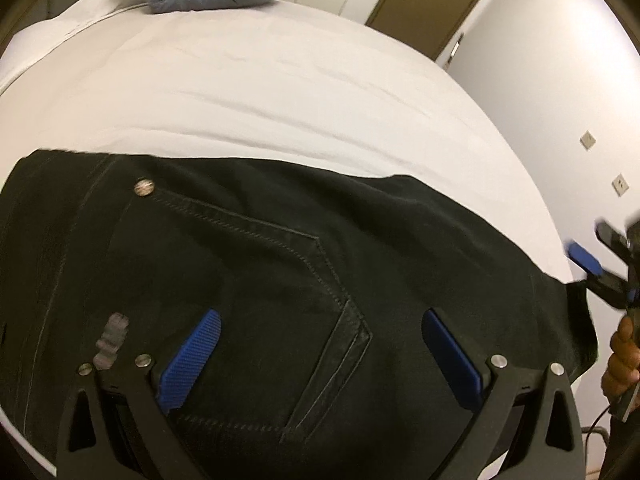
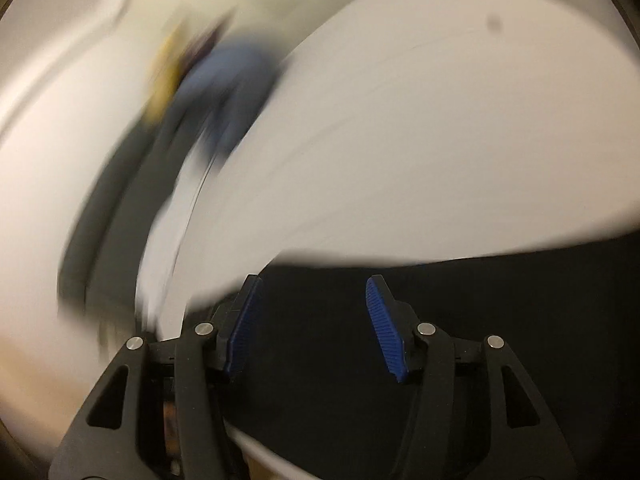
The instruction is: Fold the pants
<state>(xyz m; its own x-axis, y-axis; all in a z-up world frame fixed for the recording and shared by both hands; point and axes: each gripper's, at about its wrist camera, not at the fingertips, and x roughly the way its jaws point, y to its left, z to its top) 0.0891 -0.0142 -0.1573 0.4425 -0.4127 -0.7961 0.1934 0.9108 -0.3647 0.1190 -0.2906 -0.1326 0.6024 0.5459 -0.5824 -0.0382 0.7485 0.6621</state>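
Left tool (image 1: 320, 354) jaws wide apart, nothing clamped, angled down over the black pants (image 1: 280, 264) near the back pocket (image 1: 256, 280), probably lining up a grab for the next fold. Right tool (image 2: 310, 328) also apart, empty, over dark cloth at lower frame. Pants lie flat across the lower half of the bed (image 1: 280, 92).

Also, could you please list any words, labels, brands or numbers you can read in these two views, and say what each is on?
None can be read.
Rivet on the black pants: embossed marks, too small to read.
Wall plates: no text visible.
Right wrist view: blurred, nothing legible.
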